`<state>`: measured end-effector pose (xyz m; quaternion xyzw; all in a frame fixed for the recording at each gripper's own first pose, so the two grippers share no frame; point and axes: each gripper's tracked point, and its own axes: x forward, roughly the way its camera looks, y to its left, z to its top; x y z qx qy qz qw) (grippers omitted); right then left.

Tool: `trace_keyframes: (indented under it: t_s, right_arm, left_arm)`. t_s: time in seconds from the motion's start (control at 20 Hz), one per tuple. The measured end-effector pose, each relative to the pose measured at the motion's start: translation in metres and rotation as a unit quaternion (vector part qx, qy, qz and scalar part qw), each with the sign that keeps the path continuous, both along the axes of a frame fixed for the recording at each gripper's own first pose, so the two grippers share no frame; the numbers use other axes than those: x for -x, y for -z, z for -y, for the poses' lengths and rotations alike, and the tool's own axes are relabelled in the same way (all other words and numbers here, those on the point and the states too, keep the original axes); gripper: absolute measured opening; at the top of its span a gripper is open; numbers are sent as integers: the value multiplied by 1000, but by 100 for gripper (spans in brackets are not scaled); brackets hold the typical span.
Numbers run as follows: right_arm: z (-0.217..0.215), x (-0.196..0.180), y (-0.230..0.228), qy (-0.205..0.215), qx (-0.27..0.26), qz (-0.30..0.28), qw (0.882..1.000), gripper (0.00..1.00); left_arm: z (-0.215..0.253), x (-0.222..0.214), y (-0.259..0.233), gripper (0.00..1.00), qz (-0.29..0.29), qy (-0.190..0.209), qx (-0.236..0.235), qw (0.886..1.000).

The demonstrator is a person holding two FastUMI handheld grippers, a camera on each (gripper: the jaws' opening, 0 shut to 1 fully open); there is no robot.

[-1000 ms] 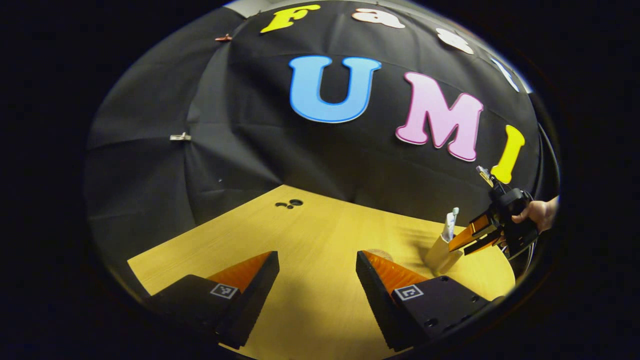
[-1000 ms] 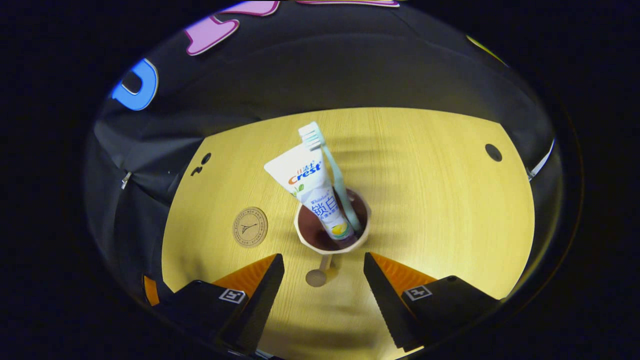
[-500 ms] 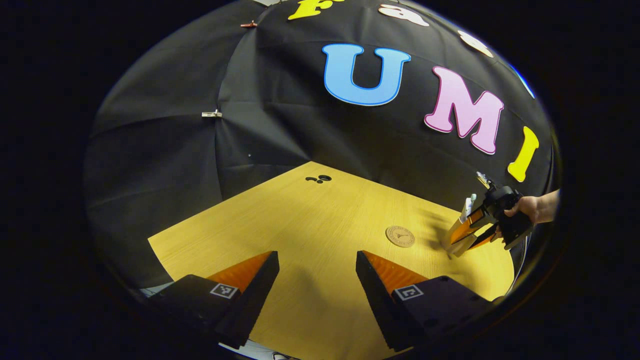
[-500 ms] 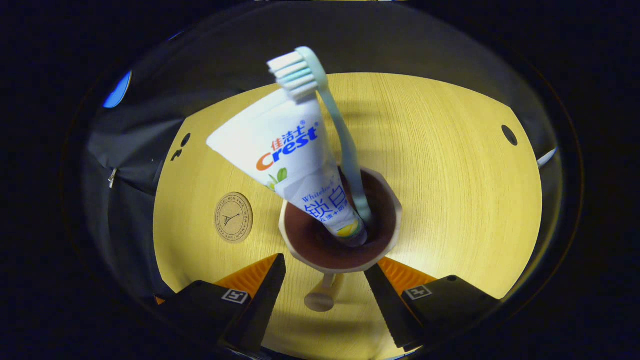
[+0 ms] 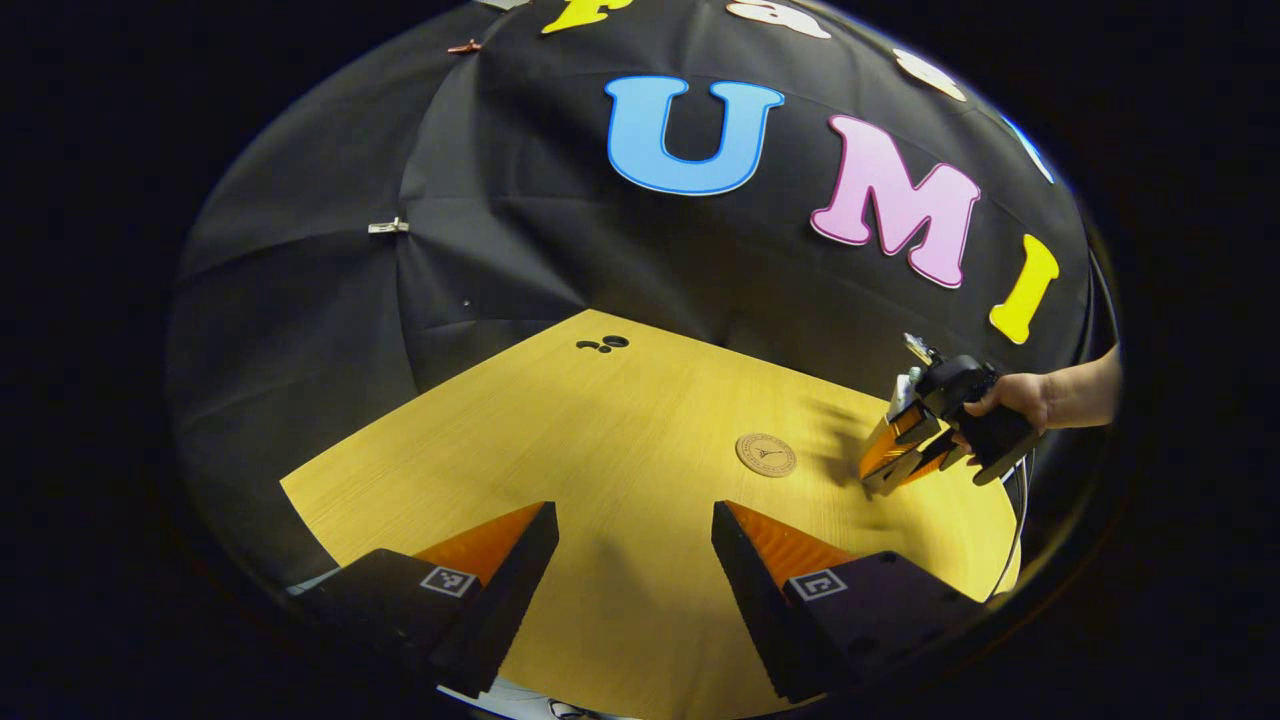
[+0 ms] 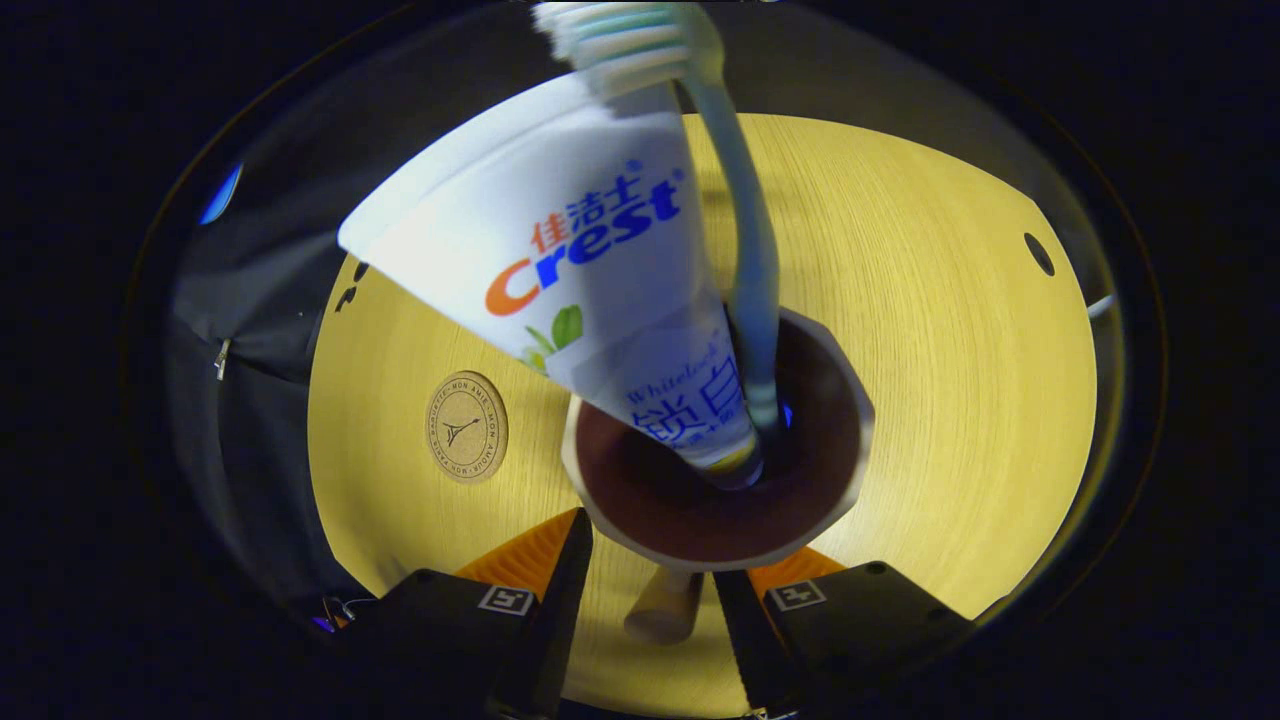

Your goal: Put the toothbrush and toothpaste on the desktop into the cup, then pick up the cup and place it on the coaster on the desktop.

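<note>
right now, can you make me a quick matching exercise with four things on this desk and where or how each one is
Things:
1. toothpaste
2. toothbrush
3. coaster
4. cup

Places or states:
A. lying flat on the desktop, nothing on it
B. standing on the desktop, between the jaws of the right gripper
C. a white tube standing in the cup
D. handle down in the cup, bristled head up, next to the tube

Pairs: 1-C, 2-D, 3-A, 4-B

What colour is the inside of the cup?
Dark reddish-brown inside the cup, with a cream rim; the right gripper view shows it best.
</note>
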<state>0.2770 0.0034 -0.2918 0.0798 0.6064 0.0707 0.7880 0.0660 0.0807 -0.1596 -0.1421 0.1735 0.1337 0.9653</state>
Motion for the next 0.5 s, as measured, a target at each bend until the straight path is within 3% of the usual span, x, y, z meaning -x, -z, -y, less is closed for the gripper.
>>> trace_keyframes:
  t_s: [0.05, 0.1, 0.15, 0.2, 0.3, 0.5]
  right_arm:
    - [0, -1, -2, 2, -2, 1, 1000, 66]
    - [1, -1, -2, 0, -3, 3, 1000, 49]
    - [3, 0, -5, -4, 2, 5, 1000, 47]
    - [6, 2, -3, -8, 8, 6, 1000, 37]
    - [8, 4, -4, -27, 18, 13, 999, 42]
    - [10, 8, -3, -42, 26, 16, 999, 41]
  left_arm:
    - [3, -1, -1, 98, -2, 5, 1, 1000]
    - [6, -1, -1, 97, -4, 9, 2, 1000]
    - [9, 0, -1, 98, -7, 12, 4, 1000]
    - [11, 1, -1, 98, -11, 15, 7, 1000]
    - [15, 2, 0, 98, -18, 19, 8, 1000]
    - [24, 3, 2, 98, -25, 30, 7, 999]
